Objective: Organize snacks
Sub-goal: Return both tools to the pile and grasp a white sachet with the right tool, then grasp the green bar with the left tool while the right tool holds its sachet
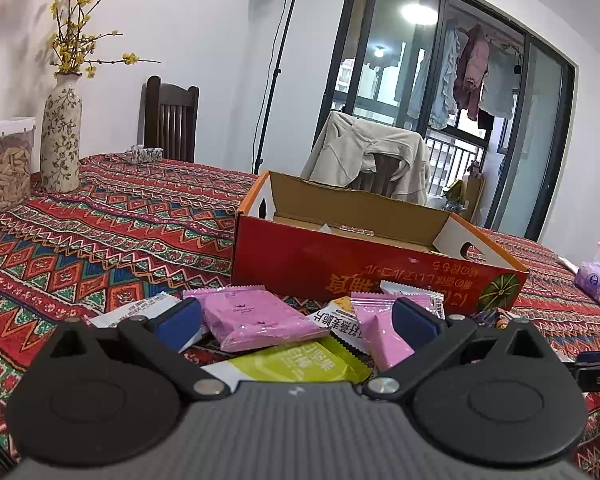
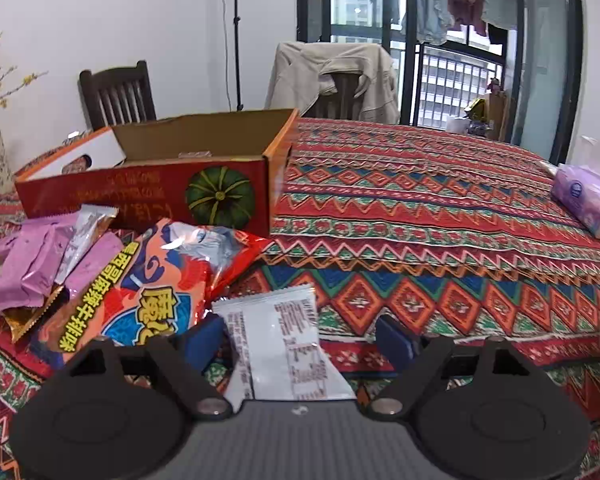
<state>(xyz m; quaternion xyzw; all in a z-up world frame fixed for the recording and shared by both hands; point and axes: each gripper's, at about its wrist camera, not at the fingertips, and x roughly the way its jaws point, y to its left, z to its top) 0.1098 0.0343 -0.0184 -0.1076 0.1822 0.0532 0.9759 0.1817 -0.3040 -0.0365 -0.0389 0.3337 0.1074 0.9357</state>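
Snacks lie heaped on the patterned tablecloth point(image 2: 440, 208) just in front of the open red carton point(image 2: 148, 192). Right gripper point(image 2: 304, 338) stands spread, a white packet point(image 2: 276, 344) lying flat between its pads, untouched. Left gripper point(image 1: 298, 320) is spread too, over a pink packet point(image 1: 256, 316) and a green one point(image 1: 296, 360). Orange bag point(image 2: 156, 280) is crumpled, print upside down; the carton's floor is mostly hidden.
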